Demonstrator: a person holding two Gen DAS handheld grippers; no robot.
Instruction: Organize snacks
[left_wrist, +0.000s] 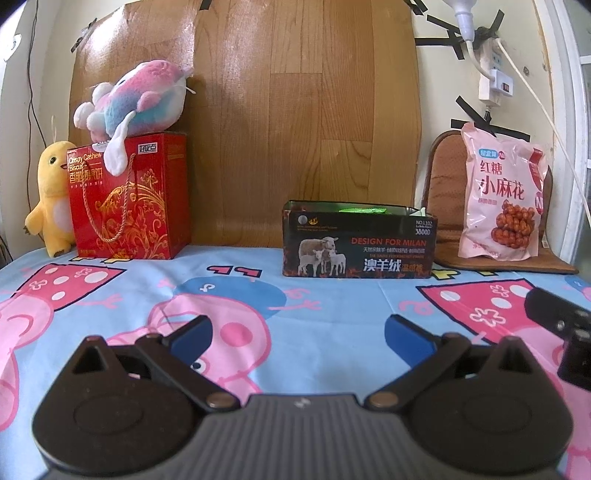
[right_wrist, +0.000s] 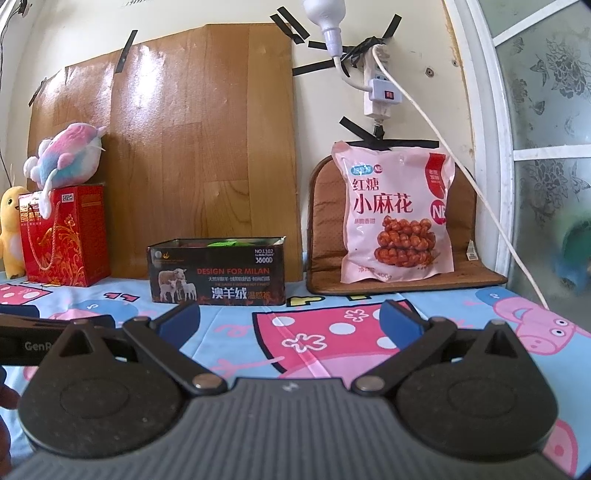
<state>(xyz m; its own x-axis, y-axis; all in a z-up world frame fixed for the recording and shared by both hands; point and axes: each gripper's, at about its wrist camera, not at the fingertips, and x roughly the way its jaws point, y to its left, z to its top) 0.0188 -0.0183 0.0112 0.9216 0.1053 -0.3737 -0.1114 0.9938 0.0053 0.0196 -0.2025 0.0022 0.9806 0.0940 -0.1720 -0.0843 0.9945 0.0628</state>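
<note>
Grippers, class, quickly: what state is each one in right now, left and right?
Left gripper: open, holding nothing, above the blue cartoon-print cloth.
Right gripper: open, holding nothing, above the same cloth.

Black box (left_wrist: 360, 242) reads "DESIGN FOR MILAN"; red box (left_wrist: 129, 199) "Crispy Cashew".

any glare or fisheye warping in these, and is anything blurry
Left wrist view: glare streaks on the wood panel, its edges bowed by the fisheye; the black box print is sharp. Right wrist view: sheen on the panel's upper left, the window frame curves, and a green shape behind the glass is blurred.
</note>
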